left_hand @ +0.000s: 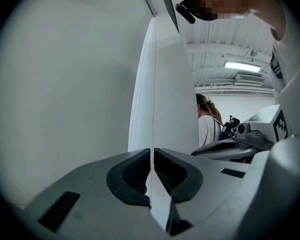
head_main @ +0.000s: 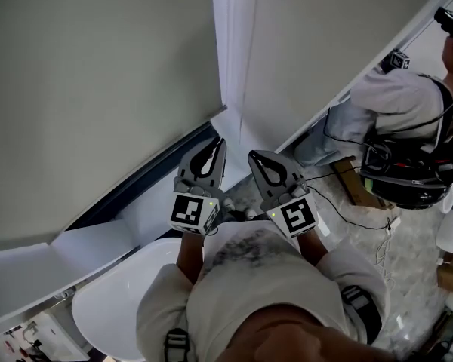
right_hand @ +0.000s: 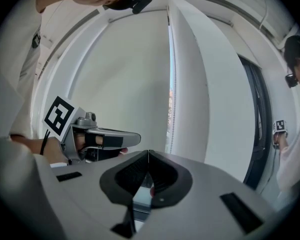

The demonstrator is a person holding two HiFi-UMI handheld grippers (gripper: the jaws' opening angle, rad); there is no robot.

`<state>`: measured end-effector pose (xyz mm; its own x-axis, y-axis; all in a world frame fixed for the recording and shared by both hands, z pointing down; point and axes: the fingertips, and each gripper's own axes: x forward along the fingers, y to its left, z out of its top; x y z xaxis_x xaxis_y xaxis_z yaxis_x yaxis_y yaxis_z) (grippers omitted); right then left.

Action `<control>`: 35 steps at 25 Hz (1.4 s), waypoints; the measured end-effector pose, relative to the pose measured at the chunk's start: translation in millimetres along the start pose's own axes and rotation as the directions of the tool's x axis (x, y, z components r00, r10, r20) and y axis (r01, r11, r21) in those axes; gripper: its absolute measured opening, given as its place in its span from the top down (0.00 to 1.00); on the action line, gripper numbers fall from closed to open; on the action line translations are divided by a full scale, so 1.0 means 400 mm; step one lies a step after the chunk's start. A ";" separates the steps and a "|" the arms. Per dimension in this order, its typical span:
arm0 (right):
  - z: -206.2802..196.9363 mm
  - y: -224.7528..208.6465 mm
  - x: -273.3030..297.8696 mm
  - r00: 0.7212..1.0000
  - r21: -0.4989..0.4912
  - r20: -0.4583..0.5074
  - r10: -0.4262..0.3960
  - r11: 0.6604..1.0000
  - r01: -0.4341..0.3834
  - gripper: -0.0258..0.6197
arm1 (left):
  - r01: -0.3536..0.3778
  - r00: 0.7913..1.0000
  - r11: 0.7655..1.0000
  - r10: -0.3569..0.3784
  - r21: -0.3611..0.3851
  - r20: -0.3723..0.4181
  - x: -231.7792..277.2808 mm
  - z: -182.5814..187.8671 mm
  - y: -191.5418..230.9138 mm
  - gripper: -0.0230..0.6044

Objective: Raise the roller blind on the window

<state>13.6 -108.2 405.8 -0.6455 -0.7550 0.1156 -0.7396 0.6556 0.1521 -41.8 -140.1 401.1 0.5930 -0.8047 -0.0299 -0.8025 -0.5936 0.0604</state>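
Looking down in the head view, the left hand-held gripper [head_main: 219,143] and right hand-held gripper [head_main: 254,155] sit side by side near the lower corner of the blind [head_main: 98,89], which hangs fully down, while another person [head_main: 408,104] works well off to the blind's far side, clear of the job. The left gripper view shows jaws pinching the bead cord [left_hand: 154,84] beside the blind, so the pull seems in hand. The right gripper view shows jaws pressed together on nothing, so next it probably must spread and take the cord.
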 end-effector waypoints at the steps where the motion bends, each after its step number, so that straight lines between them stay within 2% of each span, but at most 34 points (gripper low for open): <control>1: -0.003 -0.003 -0.001 1.000 0.002 -0.005 -0.007 1.000 0.007 0.87 | 0.009 1.000 1.000 -0.009 0.001 0.000 0.008 0.001 0.001 0.95; 6: -0.009 -0.017 -0.002 0.999 -0.005 -0.022 -0.031 1.000 0.031 0.87 | 0.041 0.999 0.999 -0.042 0.007 0.007 0.046 0.012 0.005 0.94; 11: -0.001 -0.020 0.003 0.999 -0.005 -0.031 -0.044 0.999 0.044 0.86 | 0.072 0.997 0.997 -0.072 0.018 0.008 0.079 0.028 0.011 0.88; 24: -0.008 -0.041 0.010 0.996 -0.003 -0.040 -0.085 0.996 0.085 0.87 | 0.130 0.992 0.991 -0.130 0.020 0.004 0.172 0.021 0.033 0.81; 35: -0.029 -0.073 -0.028 0.990 -0.002 -0.058 -0.131 0.991 0.131 0.87 | 0.122 0.992 0.992 -0.121 0.025 -0.022 0.241 -0.014 0.051 0.80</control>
<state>44.6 -119.0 411.5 -0.5305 -0.8340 0.1516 -0.8177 0.5507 0.1676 -0.4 -229.8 405.0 0.6873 -0.7262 -0.0150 -0.7256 -0.6874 0.0314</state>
